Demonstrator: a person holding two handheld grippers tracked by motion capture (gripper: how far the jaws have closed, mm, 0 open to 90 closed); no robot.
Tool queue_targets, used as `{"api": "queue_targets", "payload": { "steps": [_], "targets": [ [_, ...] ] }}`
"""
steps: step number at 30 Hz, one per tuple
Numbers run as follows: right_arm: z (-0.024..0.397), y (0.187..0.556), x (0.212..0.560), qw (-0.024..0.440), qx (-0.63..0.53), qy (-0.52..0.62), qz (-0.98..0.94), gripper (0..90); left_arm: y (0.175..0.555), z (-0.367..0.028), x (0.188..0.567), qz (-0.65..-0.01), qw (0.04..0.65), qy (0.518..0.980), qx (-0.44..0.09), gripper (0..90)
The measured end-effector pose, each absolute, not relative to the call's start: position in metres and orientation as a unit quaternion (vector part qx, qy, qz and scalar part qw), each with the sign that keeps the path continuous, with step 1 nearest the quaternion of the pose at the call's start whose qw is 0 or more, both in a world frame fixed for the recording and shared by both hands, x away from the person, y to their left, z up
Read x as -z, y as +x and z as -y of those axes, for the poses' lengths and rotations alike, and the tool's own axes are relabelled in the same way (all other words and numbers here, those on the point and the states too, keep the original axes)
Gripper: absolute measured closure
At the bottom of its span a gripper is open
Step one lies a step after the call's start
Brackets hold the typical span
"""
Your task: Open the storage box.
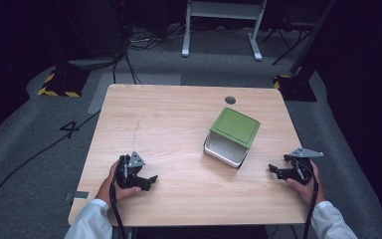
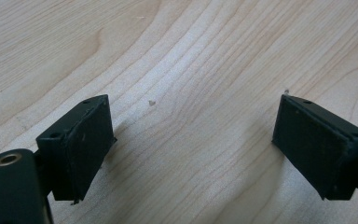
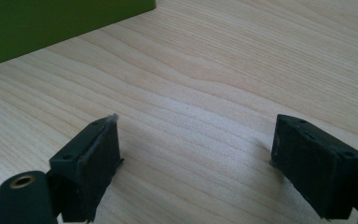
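The box (image 3: 51,28) is cut off by the top and left edges of the right gripper view, leaving just a green corner. In the high view its inside is hidden, and the room beyond the tabletop (image 1: 179,129) is too dark to read.

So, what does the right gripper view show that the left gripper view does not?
Right gripper view: a flat green side of the box at the top left corner, beyond the open right gripper.
Left gripper view: the open left gripper with bare wood ahead of it and a tiny pale crumb on the wood.
Both: two black jaws held apart with nothing between them, low over the light wooden table.
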State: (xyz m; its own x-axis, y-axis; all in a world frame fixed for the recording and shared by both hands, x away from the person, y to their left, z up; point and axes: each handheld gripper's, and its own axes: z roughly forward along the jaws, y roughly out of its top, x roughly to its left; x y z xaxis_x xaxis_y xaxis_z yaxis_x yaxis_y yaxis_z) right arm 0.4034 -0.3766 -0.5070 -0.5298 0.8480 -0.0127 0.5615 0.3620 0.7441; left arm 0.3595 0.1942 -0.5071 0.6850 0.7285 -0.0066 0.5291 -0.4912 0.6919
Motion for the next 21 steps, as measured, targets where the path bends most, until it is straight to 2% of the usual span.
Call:
{"api": "queue_targets", "payload": {
  "steps": [12,15,21],
  "targets": [
    [0.3766,0.4033,0.5070,0.203,-0.354,0.440,-0.800,15.4,0.3615,-0.1936,0.5053,-0.344,0.339,0.866,-0.133,12.6],
    [0.3766,0.4033,0.5070,0.203,-0.353,0.441,-0.800,15.4,0.3617,-0.1949,0.5028,-0.335,0.335,0.872,-0.126,16.8],
    [0.3766,0.4033,0.5070,0.203,-0.353,0.441,-0.800,15.4,0.3615,-0.1903,0.4984,-0.322,0.340,0.873,-0.133,16.5]
  ]
}}
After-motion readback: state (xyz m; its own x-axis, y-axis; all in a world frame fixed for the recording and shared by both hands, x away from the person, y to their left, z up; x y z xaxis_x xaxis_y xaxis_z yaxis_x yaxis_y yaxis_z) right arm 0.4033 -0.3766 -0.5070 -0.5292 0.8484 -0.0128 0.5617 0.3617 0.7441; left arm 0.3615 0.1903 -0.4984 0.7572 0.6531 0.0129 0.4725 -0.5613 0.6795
